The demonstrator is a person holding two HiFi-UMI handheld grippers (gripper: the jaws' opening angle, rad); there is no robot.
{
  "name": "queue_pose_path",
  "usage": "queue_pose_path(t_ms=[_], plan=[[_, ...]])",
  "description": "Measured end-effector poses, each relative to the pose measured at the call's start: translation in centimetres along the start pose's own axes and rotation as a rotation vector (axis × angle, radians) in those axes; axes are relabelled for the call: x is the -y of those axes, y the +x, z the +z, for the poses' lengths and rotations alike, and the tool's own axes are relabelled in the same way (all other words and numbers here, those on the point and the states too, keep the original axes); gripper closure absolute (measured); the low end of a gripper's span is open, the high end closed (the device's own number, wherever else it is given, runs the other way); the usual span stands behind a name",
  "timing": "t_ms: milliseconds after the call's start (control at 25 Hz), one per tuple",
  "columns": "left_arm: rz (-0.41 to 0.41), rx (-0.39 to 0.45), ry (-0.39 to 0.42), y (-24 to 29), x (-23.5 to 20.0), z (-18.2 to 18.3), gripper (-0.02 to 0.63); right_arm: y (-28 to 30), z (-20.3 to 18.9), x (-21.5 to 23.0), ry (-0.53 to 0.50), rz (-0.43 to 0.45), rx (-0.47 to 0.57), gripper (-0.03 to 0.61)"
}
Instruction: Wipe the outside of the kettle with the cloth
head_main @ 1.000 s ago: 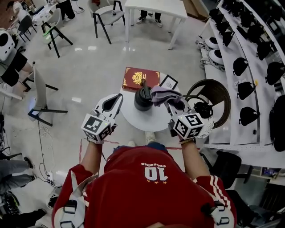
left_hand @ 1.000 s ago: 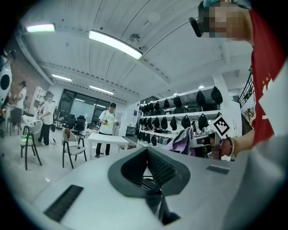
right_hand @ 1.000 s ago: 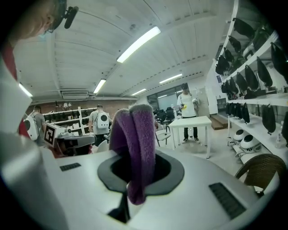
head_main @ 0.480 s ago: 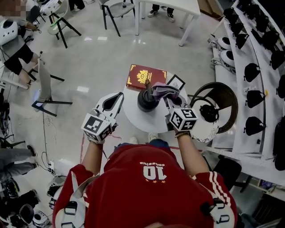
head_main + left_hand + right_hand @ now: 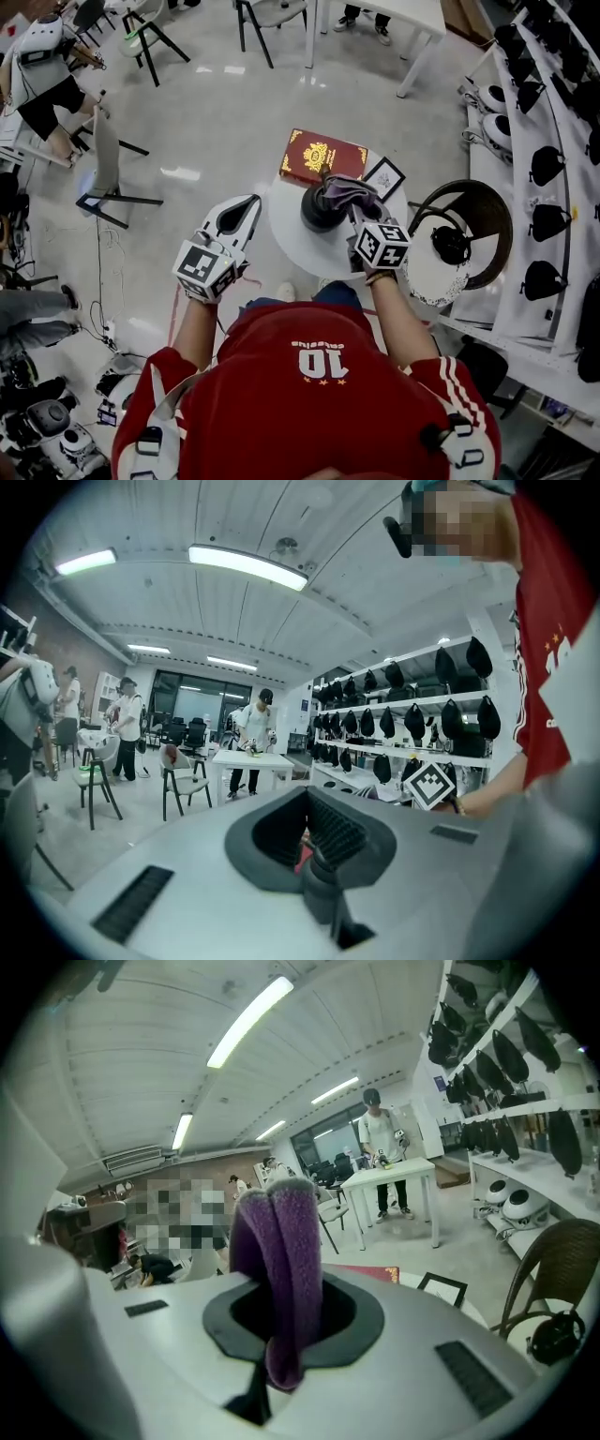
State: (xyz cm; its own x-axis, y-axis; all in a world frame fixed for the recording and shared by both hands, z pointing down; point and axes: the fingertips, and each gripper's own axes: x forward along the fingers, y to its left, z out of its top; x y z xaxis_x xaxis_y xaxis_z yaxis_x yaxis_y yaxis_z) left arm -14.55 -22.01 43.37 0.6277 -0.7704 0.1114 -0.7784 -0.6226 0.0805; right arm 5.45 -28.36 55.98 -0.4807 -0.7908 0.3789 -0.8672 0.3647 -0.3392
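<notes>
right claw (image 5: 361,217) clamped on the purple cloth (image 5: 345,194), its bunch laid against the upper right side of the black kettle (image 5: 317,210) standing mid round white surface (image 5: 295,251), so looks mid-wipe; left claw (image 5: 242,208) closed on nothing, held off the surface edge, not steadying the kettle.

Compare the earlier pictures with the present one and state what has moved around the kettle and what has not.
The right tongs, shut on the purple cloth, moved in toward the black kettle, bringing the cloth against its top. Nothing was grasped or released. The left tongs stayed shut and empty left of the table; kettle and red book kept their places.
</notes>
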Motion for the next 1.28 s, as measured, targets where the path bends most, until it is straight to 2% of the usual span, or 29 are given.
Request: queue_pose_path(t_ms=[400,920,1280], plan=[[0.063,-0.006,-0.011,-3.2,-1.2,-0.2,0.607,1.8,-2.3,-3.2,0.001,0.068,-0.075,0.531],[0.084,0.006,-0.020,-6.0,-1.9,-0.2,0.607,2.5,-3.3,-8.4,-0.031,0.175,-0.120,0.531],[0.059,0.032,-0.025,-7.4,-1.7,0.3,0.607,0.8,-3.0,-11.3,-0.052,0.204,-0.110,0.531]])
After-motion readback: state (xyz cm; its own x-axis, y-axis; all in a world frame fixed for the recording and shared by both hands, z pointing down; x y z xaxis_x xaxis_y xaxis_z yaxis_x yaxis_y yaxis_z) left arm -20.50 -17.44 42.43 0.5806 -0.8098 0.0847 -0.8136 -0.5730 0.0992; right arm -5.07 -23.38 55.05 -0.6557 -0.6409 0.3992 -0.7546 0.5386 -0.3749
